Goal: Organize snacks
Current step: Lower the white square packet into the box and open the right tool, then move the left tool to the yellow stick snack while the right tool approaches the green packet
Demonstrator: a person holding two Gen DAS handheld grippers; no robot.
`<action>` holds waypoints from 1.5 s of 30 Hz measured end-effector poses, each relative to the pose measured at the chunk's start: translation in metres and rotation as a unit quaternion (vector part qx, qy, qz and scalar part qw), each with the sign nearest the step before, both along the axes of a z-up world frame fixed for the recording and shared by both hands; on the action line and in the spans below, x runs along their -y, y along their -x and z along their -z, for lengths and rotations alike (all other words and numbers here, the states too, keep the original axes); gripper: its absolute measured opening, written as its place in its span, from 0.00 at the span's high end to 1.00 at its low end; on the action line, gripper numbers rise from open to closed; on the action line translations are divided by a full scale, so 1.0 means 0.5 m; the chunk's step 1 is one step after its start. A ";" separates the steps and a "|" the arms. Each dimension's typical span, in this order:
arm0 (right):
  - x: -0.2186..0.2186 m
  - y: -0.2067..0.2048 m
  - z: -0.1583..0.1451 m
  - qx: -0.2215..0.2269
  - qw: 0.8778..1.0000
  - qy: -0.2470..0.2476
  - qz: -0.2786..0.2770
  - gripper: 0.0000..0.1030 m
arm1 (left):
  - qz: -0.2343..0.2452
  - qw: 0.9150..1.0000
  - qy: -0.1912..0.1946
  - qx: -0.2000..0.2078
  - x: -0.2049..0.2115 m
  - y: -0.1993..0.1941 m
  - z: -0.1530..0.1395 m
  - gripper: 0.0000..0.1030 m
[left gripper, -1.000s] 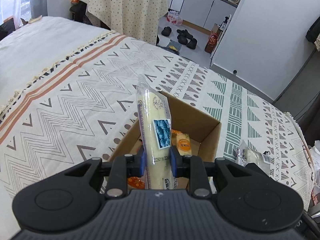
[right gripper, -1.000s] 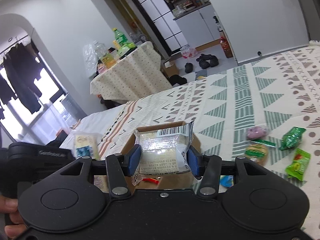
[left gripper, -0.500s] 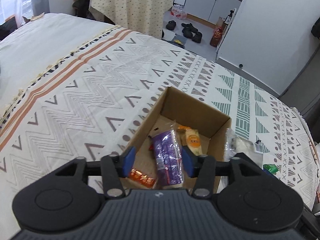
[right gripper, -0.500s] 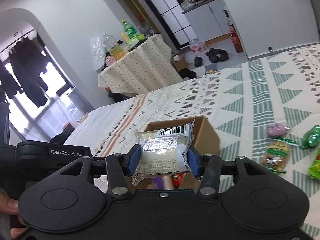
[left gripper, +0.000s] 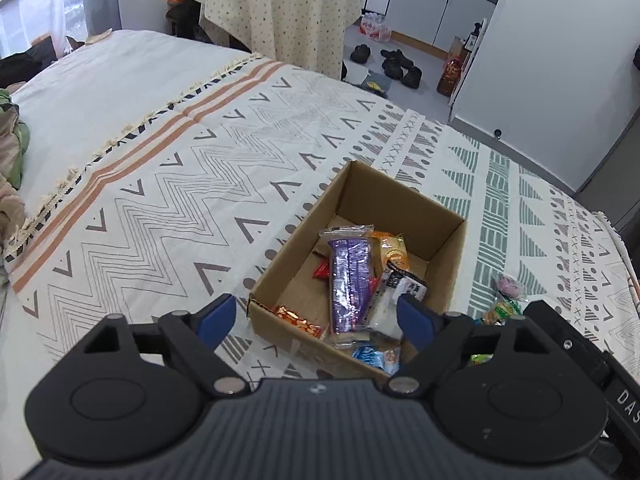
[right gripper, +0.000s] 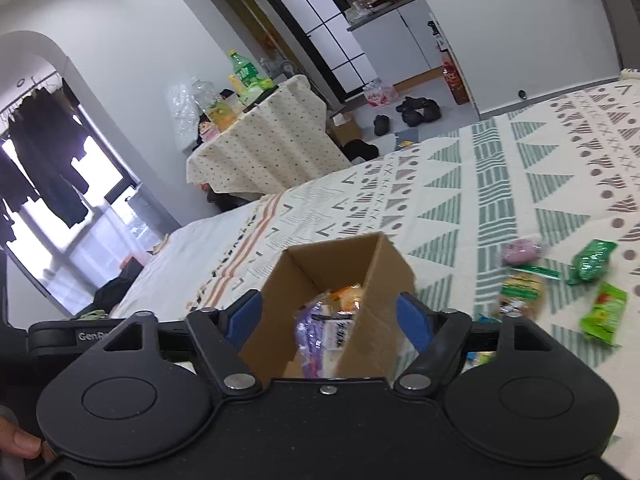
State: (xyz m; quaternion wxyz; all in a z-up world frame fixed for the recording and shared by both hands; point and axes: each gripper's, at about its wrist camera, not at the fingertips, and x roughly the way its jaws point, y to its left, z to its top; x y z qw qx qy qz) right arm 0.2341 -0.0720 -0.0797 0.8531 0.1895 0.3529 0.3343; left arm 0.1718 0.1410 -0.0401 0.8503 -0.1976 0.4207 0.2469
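Near end of the cardboard box (right gripper: 384,280) hidden behind the right gripper's body; blurred snacks inside.

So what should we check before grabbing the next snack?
1. Left hand-held gripper open and empty: ok.
2. Right hand-held gripper open and empty: ok.
3. Purple packet inside the cardboard box: ok.
4. Snacks left on the bedspread, such as the green packet: ok, several.
5. Room left in the box: ok, bare floor shows.
6. Green packet within reach: cannot tell.
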 end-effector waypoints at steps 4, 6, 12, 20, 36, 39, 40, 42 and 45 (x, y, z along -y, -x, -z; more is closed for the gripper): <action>0.026 0.000 -0.008 0.001 1.000 0.015 0.001 0.19 | 0.004 1.000 -0.016 -0.003 0.028 0.004 -0.010 0.05; 0.041 0.003 -0.011 0.001 1.000 0.016 -0.001 0.19 | 0.009 1.000 -0.018 0.000 0.045 0.005 -0.014 0.00; 0.088 0.009 -0.021 -0.003 0.999 0.034 0.004 0.09 | 0.023 0.999 -0.013 0.018 0.101 0.002 -0.018 0.00; 0.154 0.009 -0.025 -0.013 0.998 0.046 0.033 0.09 | 0.045 0.999 -0.001 0.028 0.174 -0.017 -0.010 0.00; 0.305 -0.019 -0.010 -0.046 0.993 0.018 0.111 0.03 | 0.056 0.998 0.004 0.039 0.289 -0.059 0.037 0.01; 0.322 -0.025 0.007 -0.059 0.990 0.012 0.125 0.03 | 0.057 0.998 0.006 0.034 0.302 -0.070 0.057 0.01; 0.325 -0.027 0.016 -0.066 0.989 0.010 0.128 0.03 | 0.058 0.998 0.006 0.031 0.305 -0.074 0.064 0.01; 0.330 -0.033 0.032 -0.081 0.988 0.006 0.134 0.03 | 0.060 0.998 0.012 0.029 0.309 -0.082 0.079 0.02; 0.335 -0.043 0.053 -0.099 0.985 0.008 0.142 0.04 | 0.064 0.997 0.022 0.024 0.313 -0.095 0.101 0.03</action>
